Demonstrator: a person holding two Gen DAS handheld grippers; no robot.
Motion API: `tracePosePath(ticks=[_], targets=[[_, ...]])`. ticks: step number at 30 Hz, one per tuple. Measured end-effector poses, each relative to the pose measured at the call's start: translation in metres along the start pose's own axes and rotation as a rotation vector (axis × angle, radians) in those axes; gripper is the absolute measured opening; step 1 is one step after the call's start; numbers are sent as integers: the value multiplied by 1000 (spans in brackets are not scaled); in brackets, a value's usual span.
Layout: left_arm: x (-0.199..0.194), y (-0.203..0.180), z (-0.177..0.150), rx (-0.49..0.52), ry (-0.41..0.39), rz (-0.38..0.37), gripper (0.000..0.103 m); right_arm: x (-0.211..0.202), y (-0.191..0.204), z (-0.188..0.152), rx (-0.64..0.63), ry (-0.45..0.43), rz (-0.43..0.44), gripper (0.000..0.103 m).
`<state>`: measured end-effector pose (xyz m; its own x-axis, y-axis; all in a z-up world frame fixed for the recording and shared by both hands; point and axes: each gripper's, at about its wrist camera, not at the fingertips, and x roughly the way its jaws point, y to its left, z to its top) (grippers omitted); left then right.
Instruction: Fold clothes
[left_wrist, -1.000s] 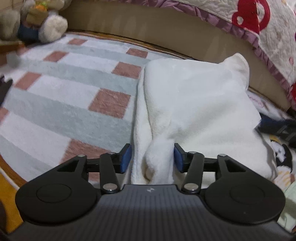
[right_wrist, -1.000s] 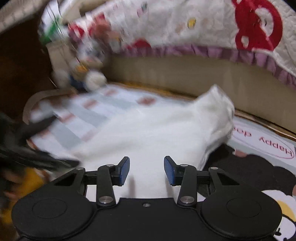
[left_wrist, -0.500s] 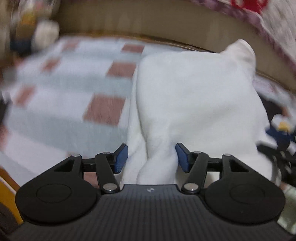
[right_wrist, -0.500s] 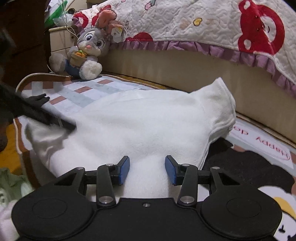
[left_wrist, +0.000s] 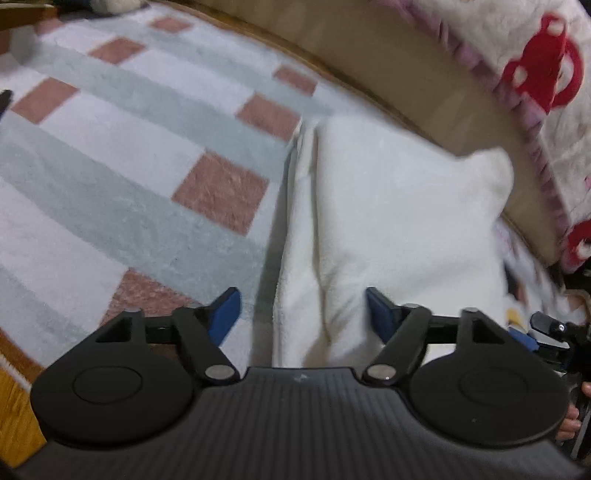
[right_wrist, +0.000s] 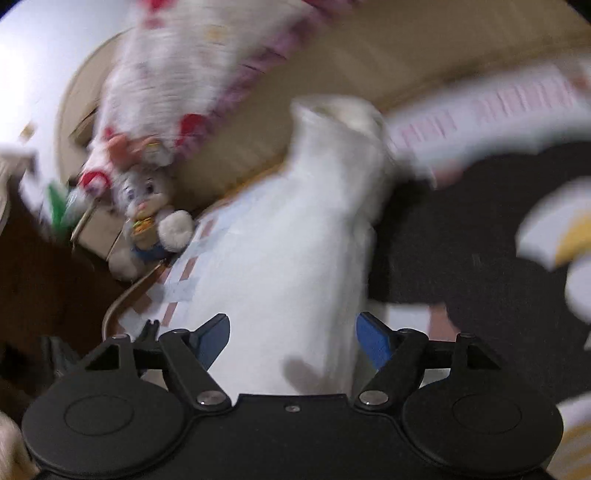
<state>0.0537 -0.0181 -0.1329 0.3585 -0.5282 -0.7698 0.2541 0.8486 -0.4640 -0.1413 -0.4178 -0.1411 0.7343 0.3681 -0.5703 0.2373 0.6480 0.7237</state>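
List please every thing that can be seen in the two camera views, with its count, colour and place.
fleece garment: one, white, folded, lying on the checked mat.
checked mat: one, white, grey-green and reddish squares, under and left of the garment.
quilt: one, white with red figures and purple frill, hanging upper right.
plush rabbit: one, grey, at the mat's far corner.
cartoon mat: one, mostly black, right of the garment.
left tongs: one, black with blue pads, opening, garment edge between but not pressed.
right tongs: one, same colours, opening over the garment.
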Motion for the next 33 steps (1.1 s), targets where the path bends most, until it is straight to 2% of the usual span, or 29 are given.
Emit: tracePosePath(ticks=[2, 5, 6, 10, 11, 12, 14, 16, 18, 19, 21, 23, 24, 27, 29, 31, 33], targets=[[15, 1, 4, -20, 59, -58, 77, 14, -12, -6, 78, 41, 2, 80], [32, 11, 8, -102, 135, -139, 84, 36, -18, -15, 140, 97, 55, 81], [35, 14, 10, -107, 148, -157, 86, 42, -18, -16, 153, 110, 80, 81], [39, 15, 15, -64, 188, -204, 85, 67, -16, -20, 159, 127, 144, 88], [39, 11, 14, -31, 184, -202, 80, 71, -14, -20, 147, 112, 160, 88], [38, 4, 12, 8, 177, -197, 55, 74, -8, -21, 104, 90, 154, 89], [33, -24, 8, 148, 137, -116, 47, 73, 9, -25, -13, 32, 129, 81], [26, -55, 2, 302, 88, -30, 40, 62, 28, -30, -156, -43, 97, 62], [18, -86, -10, 453, 35, 22, 39, 44, 55, -33, -320, -124, 70, 59], [17, -92, -12, 463, 30, 23, 39, 39, 61, -31, -346, -150, 60, 58], [22, -87, -11, 384, 52, -12, 40, 32, 68, -26, -375, -194, 44, 59], [35, -76, -11, 302, 89, -26, 42, 36, 60, -19, -334, -168, -2, 60], [39, -73, -12, 274, 93, -31, 46, 40, 52, -17, -282, -144, -15, 62], [44, -65, -15, 209, 86, -56, 55, 52, 28, -12, -107, -67, -42, 80], [48, -57, -16, 158, 96, -84, 58, 52, 10, -10, 12, -16, 22, 81], [52, -45, -18, 108, 95, -139, 58, 57, -1, -9, 64, -5, 75, 85], [53, -40, -20, 103, 73, -160, 48, 70, -2, -9, 61, -12, 116, 84]])
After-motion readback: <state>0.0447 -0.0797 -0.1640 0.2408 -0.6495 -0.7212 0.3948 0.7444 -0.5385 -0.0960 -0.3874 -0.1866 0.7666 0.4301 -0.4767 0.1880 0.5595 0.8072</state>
